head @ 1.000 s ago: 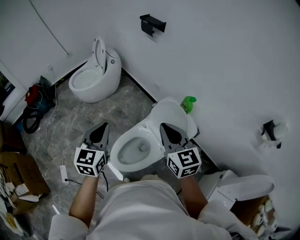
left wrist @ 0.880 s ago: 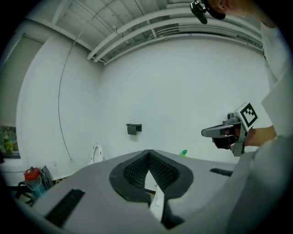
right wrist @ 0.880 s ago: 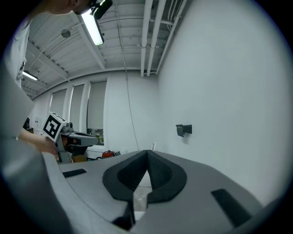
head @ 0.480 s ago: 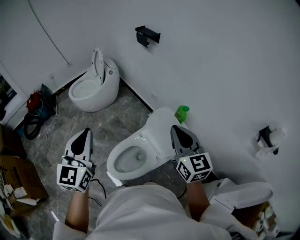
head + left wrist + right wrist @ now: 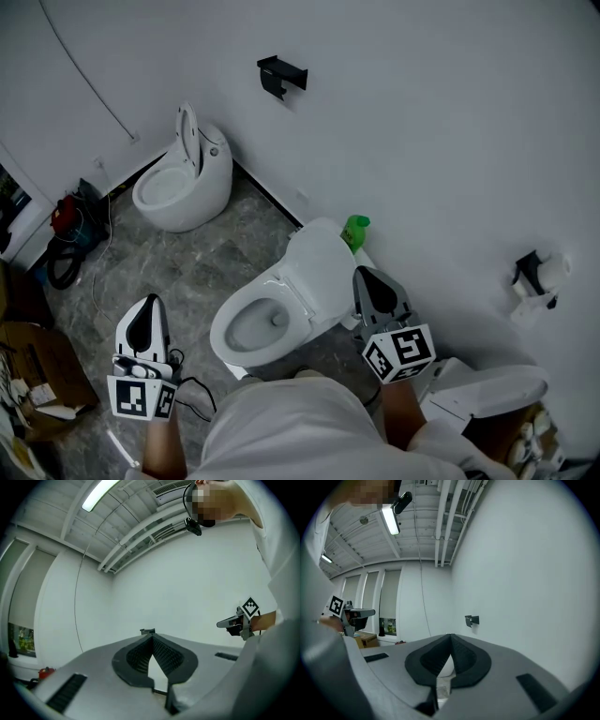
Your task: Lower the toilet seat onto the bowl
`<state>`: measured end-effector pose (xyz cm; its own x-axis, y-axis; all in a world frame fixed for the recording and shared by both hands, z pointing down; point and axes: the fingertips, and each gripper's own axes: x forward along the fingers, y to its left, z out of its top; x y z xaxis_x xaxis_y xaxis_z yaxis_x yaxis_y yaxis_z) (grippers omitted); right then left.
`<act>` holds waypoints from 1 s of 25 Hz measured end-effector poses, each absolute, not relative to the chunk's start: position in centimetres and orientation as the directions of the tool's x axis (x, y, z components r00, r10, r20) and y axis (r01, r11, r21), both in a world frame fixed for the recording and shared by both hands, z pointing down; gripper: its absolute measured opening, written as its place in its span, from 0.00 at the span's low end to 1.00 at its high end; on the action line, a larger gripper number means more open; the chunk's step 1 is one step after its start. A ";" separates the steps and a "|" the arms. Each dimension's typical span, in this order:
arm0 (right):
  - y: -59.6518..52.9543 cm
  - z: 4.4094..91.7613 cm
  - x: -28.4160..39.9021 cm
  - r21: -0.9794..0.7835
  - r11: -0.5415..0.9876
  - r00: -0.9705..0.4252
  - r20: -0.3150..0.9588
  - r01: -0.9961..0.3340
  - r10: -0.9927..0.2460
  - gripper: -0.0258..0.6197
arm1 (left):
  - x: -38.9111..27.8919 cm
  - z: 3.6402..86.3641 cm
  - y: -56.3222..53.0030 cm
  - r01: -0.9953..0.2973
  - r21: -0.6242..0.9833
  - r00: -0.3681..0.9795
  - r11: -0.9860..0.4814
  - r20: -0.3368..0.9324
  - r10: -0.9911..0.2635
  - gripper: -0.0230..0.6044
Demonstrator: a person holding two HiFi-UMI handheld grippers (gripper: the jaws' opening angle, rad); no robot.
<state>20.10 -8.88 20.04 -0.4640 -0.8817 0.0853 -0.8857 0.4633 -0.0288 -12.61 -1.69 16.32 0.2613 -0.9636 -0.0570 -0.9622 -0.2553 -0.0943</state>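
The white toilet (image 5: 246, 330) stands on the grey stone floor in the head view, just ahead of the person. Its hinged lid (image 5: 319, 267) tilts back toward the wall; whether the seat ring lies on the bowl I cannot tell. My left gripper (image 5: 145, 309) hovers over the floor left of the bowl, apart from it, shut and empty (image 5: 152, 639). My right gripper (image 5: 375, 279) hangs beside the lid's right edge, without contact, also shut and empty (image 5: 450, 638).
A second toilet (image 5: 178, 173) with its seat up stands at the back left. A black holder (image 5: 279, 75) hangs on the wall, a green bottle (image 5: 354, 230) sits behind the lid. Cardboard boxes (image 5: 37, 361) lie left, a white toilet part (image 5: 478, 380) lower right.
Both grippers have drawn back from the toilet's sides toward the person. The left swung out to the left over the floor; the right slid right, past the lid's edge.
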 end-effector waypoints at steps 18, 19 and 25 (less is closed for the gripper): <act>-9.0 19.1 21.4 -0.016 0.447 -0.448 0.058 -0.894 -0.892 0.04 | -9.7 13.6 -2.8 -0.951 -0.114 0.300 -0.286 -0.136 -0.944 0.05; -8.9 19.1 21.0 -0.018 0.453 -0.453 0.057 -0.891 -0.890 0.04 | -10.0 13.5 -2.7 -0.953 -0.115 0.296 -0.282 -0.138 -0.945 0.05; -8.4 19.3 18.9 -0.002 0.486 -0.485 0.067 -0.874 -0.872 0.04 | -11.8 14.1 -1.4 -0.961 -0.107 0.267 -0.255 -0.122 -0.956 0.05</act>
<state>18.90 -8.42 19.31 -0.4846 -0.8722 0.0668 -0.8742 0.4856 -0.0020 -11.82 -1.38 14.09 0.2669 -0.9560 -0.1220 -0.9611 -0.2547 -0.1065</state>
